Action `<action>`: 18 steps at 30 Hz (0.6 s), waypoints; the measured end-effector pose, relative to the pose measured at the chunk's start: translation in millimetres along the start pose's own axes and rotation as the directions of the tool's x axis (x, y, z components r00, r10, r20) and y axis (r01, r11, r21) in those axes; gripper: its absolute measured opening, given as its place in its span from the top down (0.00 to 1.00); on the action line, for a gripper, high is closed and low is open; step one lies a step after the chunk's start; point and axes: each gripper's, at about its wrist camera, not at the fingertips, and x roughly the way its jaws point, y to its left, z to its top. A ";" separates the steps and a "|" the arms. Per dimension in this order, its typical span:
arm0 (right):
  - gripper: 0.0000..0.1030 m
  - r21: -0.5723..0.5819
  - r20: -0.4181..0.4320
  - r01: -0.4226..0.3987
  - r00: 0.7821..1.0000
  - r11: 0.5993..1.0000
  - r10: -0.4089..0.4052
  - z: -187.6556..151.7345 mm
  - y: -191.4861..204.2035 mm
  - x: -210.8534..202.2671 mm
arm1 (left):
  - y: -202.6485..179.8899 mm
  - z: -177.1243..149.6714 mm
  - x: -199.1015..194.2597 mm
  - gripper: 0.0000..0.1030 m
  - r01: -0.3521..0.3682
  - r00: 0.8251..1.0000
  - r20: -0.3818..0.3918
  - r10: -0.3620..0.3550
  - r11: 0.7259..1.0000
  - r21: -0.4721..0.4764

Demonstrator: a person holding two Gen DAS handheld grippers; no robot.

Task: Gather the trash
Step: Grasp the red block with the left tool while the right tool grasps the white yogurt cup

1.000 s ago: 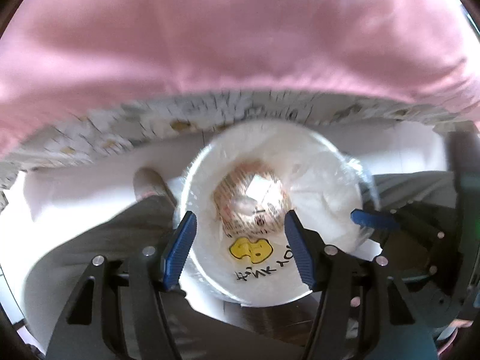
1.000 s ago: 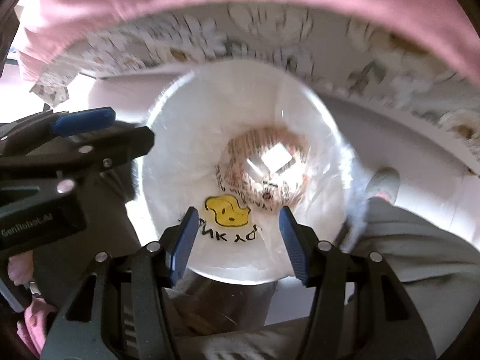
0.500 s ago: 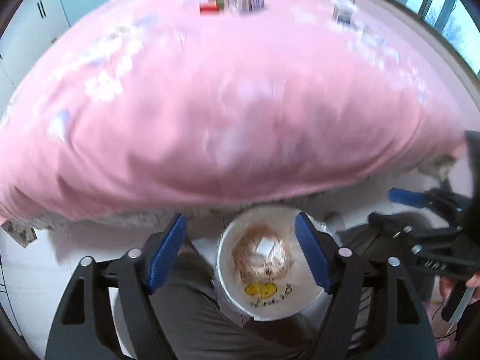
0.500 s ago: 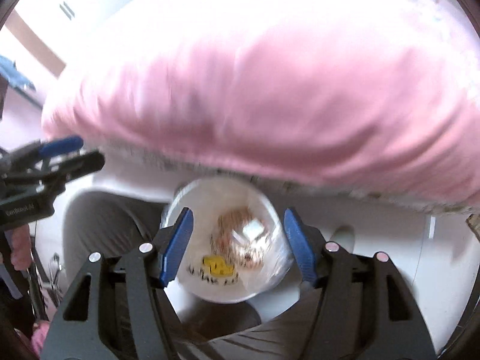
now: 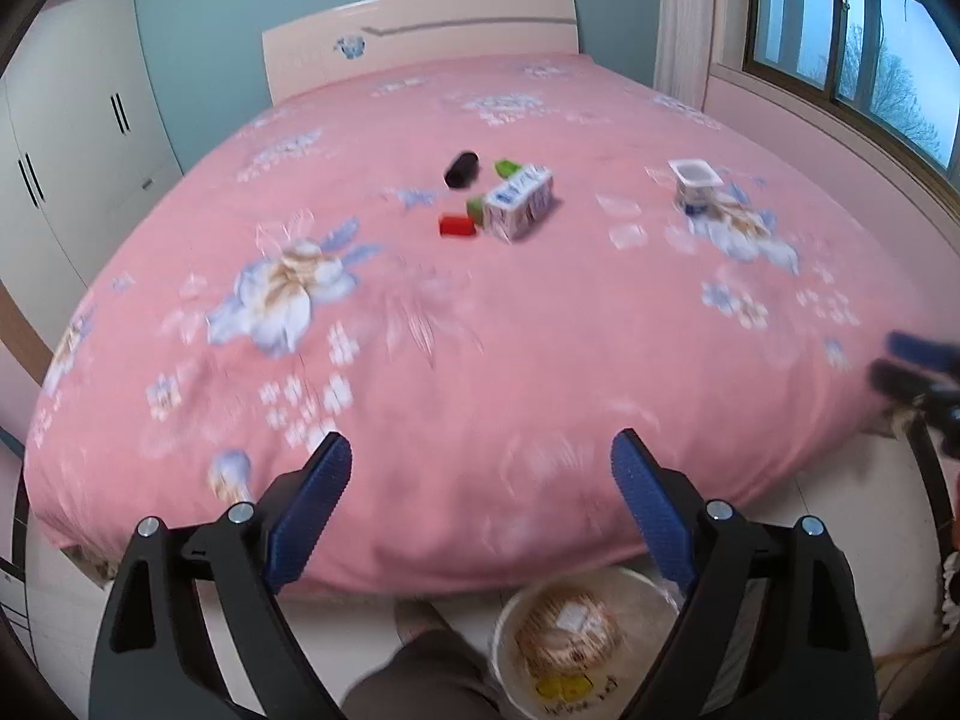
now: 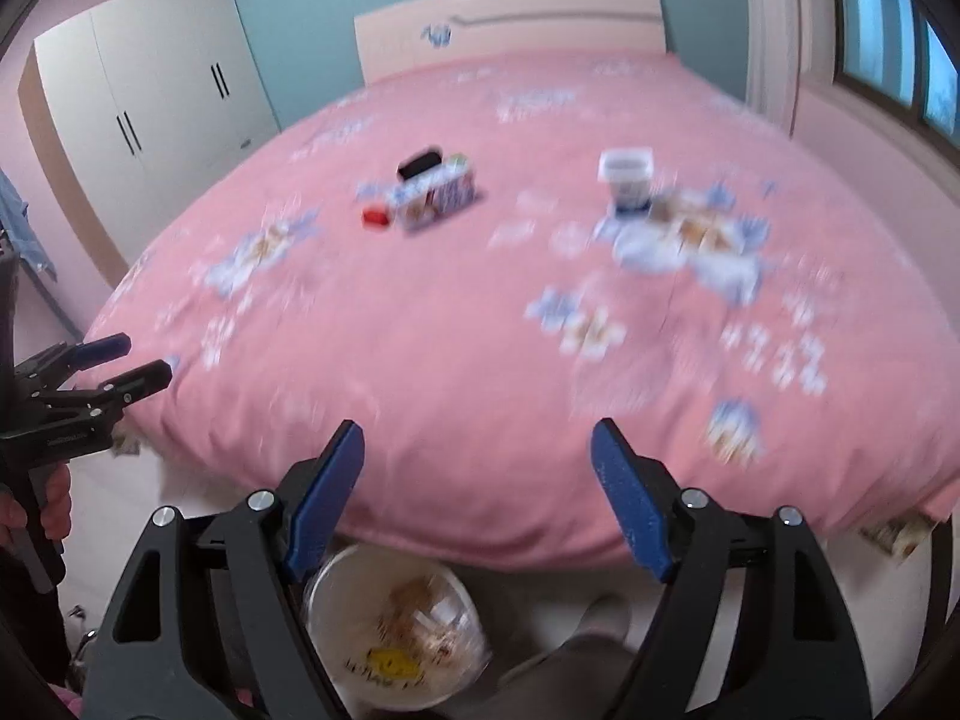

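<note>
Both grippers tilt downward over the pink flowered bedspread [image 5: 480,312], the left gripper [image 5: 480,498] and right gripper [image 6: 477,486] with jaws released, just widened, nothing between them. The white plastic-lined trash bin [image 5: 576,642] sits on the floor at six o'clock; a blue-and-white carton [image 5: 519,201] and white yogurt cup [image 5: 693,180] lie toward twelve.

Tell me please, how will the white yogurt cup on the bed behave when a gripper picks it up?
The yogurt cup stands upright and open-topped on the soft pink bedspread, so a sideways nudge would probably tip it. It looks like thin plastic, likely light, and may buckle under a hard squeeze. Whether anything remains inside cannot be seen.
</note>
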 end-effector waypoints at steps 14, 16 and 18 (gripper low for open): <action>0.25 0.007 0.104 0.065 0.992 0.998 -0.065 77.3 -25.6 20.0 | 12.7 60.8 63.9 0.12 0.006 1.000 -0.008 -0.006 1.000 0.020; 0.25 0.011 0.095 0.071 0.993 0.997 -0.072 84.6 -30.8 32.4 | 12.5 67.9 76.2 0.12 0.016 1.000 -0.015 -0.016 1.000 0.022; 0.25 0.014 0.086 0.083 0.993 0.996 -0.084 90.3 -36.0 45.3 | 12.1 74.9 89.4 0.12 0.016 1.000 -0.022 -0.015 0.999 0.028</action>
